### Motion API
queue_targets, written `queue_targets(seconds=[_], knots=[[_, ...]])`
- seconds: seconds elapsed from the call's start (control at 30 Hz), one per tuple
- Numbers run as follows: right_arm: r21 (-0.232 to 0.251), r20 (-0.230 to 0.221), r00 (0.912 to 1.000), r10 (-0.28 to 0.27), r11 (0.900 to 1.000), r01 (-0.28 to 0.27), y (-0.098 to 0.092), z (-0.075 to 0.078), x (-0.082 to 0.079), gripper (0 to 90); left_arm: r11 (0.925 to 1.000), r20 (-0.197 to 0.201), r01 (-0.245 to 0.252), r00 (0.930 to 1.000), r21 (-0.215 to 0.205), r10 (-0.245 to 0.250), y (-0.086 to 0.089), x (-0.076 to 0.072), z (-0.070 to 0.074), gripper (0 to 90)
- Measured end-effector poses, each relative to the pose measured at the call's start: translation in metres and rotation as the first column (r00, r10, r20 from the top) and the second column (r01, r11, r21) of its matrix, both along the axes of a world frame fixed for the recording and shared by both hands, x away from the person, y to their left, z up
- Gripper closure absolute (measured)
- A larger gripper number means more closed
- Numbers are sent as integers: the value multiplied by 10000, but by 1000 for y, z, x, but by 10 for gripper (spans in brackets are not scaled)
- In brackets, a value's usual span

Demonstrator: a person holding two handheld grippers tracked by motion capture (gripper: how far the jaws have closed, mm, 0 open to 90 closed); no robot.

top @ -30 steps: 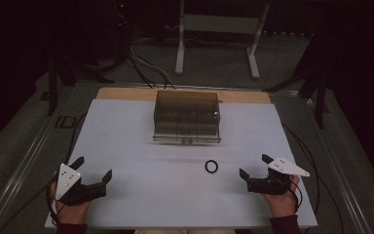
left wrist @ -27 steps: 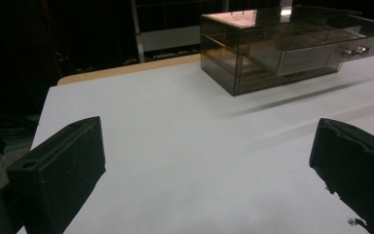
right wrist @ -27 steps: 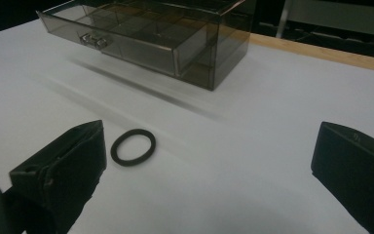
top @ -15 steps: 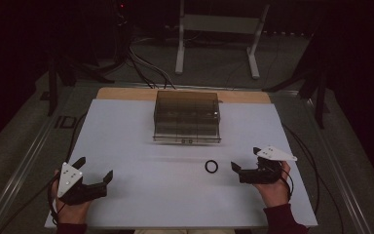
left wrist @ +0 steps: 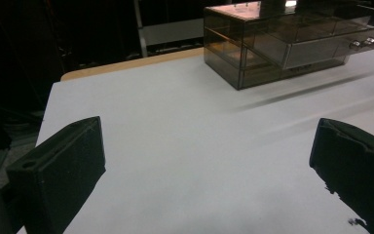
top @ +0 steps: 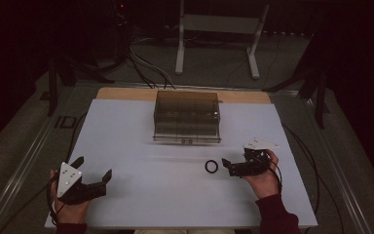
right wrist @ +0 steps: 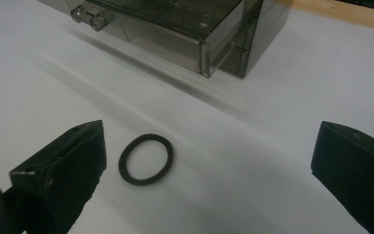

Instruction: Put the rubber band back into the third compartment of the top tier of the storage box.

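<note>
While the left gripper [top: 93, 171] sits low over the near left part of the white table [top: 126, 131] with its jaws spread wide and nothing between them, the right gripper [top: 227, 164] is held near the right side, pointing toward a small black ring [top: 211, 166] that lies flat on the table just beside its jaw tips. From the right gripper view the ring [right wrist: 146, 159] lies close to the left jaw, apart from it, and the jaws stand wide open around bare table. Farther back, at the middle of the table, stands a smoky clear drawer box [top: 187, 116] with two small knobs [right wrist: 89, 16] on its front; its drawer sits slightly pulled out.
</note>
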State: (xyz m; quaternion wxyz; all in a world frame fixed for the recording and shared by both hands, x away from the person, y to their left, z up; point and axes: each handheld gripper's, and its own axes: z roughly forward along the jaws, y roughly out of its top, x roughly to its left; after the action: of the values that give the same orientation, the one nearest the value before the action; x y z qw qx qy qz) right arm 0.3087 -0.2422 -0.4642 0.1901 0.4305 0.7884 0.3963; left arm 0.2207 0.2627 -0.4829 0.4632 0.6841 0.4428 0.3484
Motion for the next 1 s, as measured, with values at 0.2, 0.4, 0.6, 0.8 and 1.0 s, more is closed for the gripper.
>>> queue_targets(seconds=[0.2, 0.4, 0.6, 0.8, 1.0], knots=[[-143, -207, 9997, 104, 9998, -107, 7, -1, 7, 2, 9999, 63, -100, 9999, -78, 101, 0, -1, -1, 5], [-293, -497, 9984, 267, 9992, -282, 16, -4, 13, 5, 9997, 108, -123, 9999, -199, 125, 0, -2, -1, 5], [-590, -1136, 9917, 603, 9960, -673, 27, -11, 20, 55, 9998, 40, -149, 9999, -94, 149, -1, -1, -3, 5], [-787, -1464, 9860, 800, 9926, -922, 32, -17, 25, 107, 9998, 39, -197, 9998, -64, 198, -1, 0, -4, 5], [-1153, -1758, 9807, 859, 9875, -1072, 38, -24, 27, 307, 9998, -22, -198, 9998, -75, 197, -1, 0, -5, 5]])
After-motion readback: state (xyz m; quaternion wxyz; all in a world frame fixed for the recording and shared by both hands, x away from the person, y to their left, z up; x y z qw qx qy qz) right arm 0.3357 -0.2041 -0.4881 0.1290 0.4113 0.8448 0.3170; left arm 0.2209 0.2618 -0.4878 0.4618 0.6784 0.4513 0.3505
